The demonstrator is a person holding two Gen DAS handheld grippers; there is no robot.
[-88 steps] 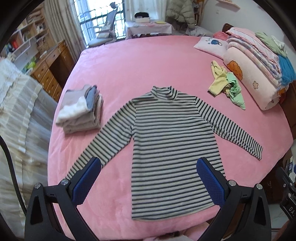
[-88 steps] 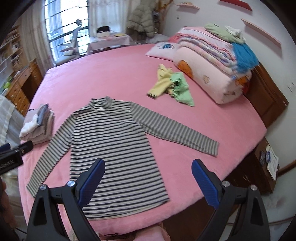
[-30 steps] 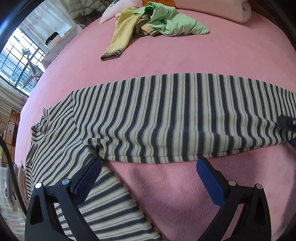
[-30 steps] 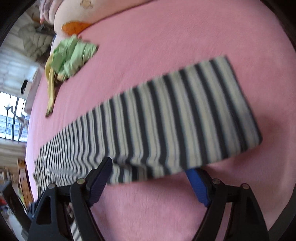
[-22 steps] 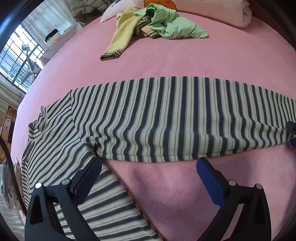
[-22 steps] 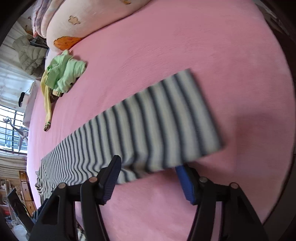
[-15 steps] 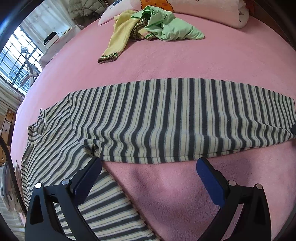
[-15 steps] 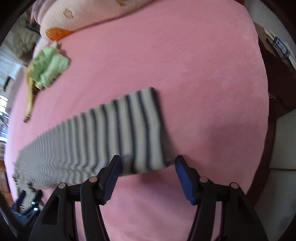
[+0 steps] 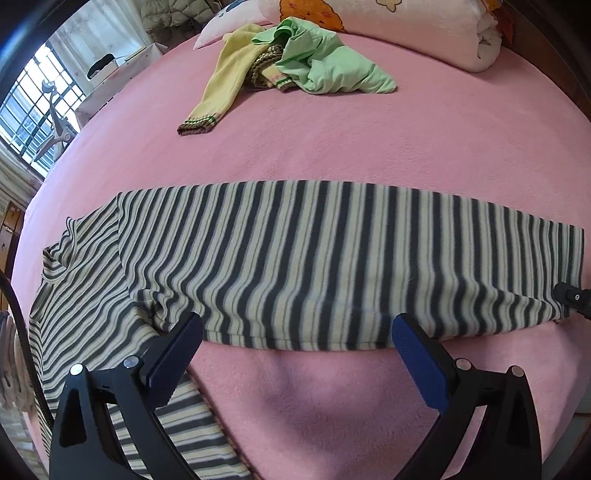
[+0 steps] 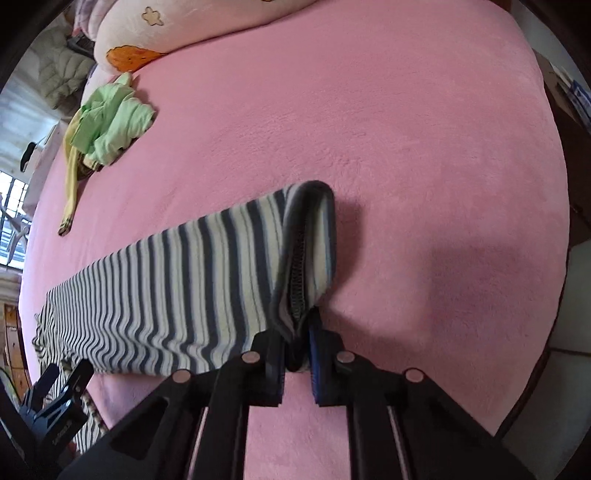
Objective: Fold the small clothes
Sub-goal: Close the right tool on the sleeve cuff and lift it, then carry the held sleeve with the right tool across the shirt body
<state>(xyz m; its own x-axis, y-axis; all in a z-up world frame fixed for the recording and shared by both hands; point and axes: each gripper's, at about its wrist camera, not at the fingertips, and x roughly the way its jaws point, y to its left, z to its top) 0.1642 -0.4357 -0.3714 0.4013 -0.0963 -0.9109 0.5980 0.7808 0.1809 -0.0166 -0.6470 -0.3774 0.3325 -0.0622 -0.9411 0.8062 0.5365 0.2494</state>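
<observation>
A grey-and-cream striped long-sleeved shirt [image 9: 81, 295] lies flat on the pink bed [image 9: 369, 147]. One sleeve [image 9: 332, 258] stretches across the left wrist view. My left gripper [image 9: 295, 328] hangs open over that sleeve's near edge, its left finger by the armpit, and nothing is gripped. In the right wrist view my right gripper [image 10: 297, 339] is shut on the sleeve's cuff [image 10: 314, 236], which stands pinched and bunched up off the bed. The rest of the sleeve [image 10: 184, 280] lies flat to the left.
A yellow garment and a green one [image 9: 295, 70] lie crumpled farther up the bed, below a rolled pink quilt [image 9: 388, 26]. The bed's edge [image 10: 554, 258] runs close on the right, with dark wooden furniture beyond. Folded clothes [image 9: 9, 369] show at the far left.
My right gripper's jaws went from wide apart over the sleeve end to shut on the cuff, which now stands pinched up. The left gripper shifted slightly along the sleeve and stayed open.
</observation>
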